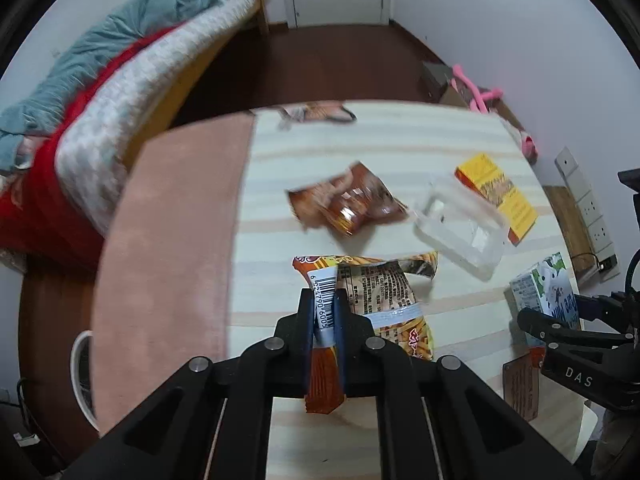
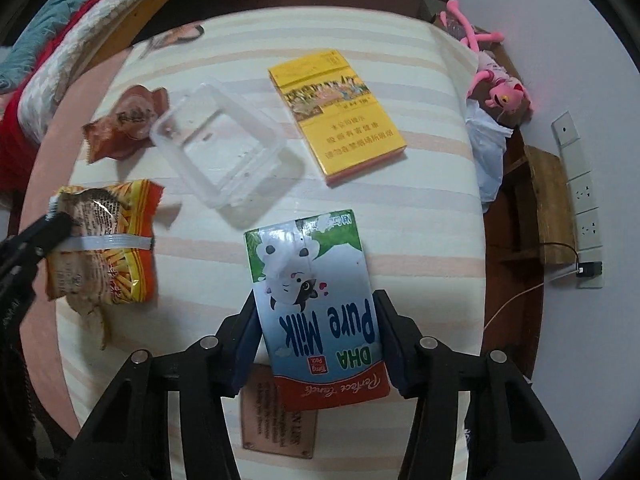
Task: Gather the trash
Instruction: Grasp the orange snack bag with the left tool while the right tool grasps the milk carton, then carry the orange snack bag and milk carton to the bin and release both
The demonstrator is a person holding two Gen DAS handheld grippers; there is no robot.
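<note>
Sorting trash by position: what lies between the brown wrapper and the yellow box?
The clear plastic tray lies between the brown wrapper and the yellow box, shown in both wrist views.

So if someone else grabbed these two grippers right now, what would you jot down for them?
Left gripper: shut on the orange snack wrapper, pinched at its barcode edge.
Right gripper: jaws on either side of the milk carton; contact looks close, but a firm grip is not certain.
On the striped table: brown wrapper, clear plastic tray, yellow box.
Done: nothing visibly binned; no bin in view.
Left: carry off both items, then the rest.
</note>
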